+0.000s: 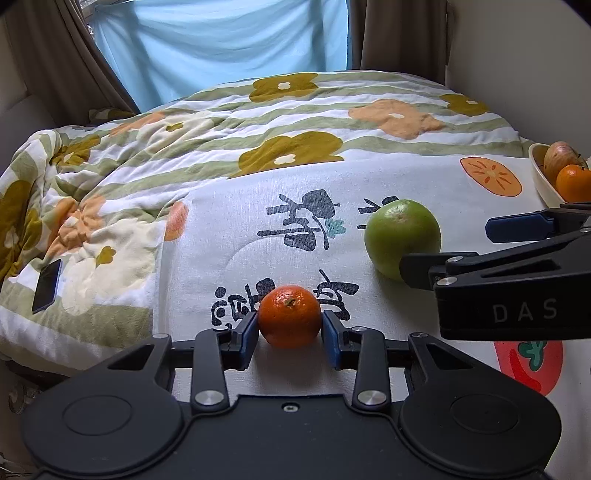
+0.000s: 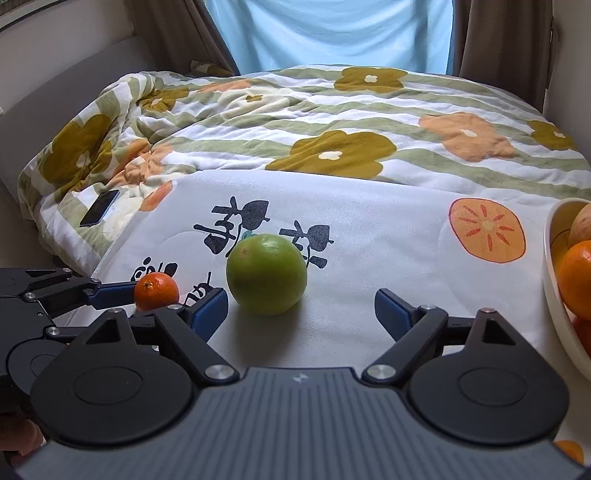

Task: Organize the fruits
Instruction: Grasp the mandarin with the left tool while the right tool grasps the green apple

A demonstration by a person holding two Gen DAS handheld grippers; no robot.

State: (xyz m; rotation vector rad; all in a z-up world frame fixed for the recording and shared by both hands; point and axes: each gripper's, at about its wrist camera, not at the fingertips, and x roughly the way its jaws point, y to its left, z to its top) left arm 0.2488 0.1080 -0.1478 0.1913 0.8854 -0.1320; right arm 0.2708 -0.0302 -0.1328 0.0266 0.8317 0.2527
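A small orange mandarin [image 1: 289, 316] rests on the white printed cloth [image 1: 369, 192] between the blue pads of my left gripper [image 1: 289, 325], which is shut on it; it also shows in the right wrist view [image 2: 156, 291]. A green round fruit [image 2: 266, 274] lies on the cloth just ahead of my right gripper [image 2: 301, 310], which is open and empty; the fruit sits between the fingers' line but beyond the tips. In the left wrist view the green fruit [image 1: 402, 236] lies to the right, with the right gripper's fingers [image 1: 517, 227] beside it.
A cream bowl [image 2: 554, 295] at the far right holds oranges [image 2: 578, 278] and an apple [image 1: 561, 158]. A dark phone [image 2: 99, 207] lies on the flowered quilt [image 2: 332, 122] at the left. Curtains [image 2: 332, 33] hang behind the bed.
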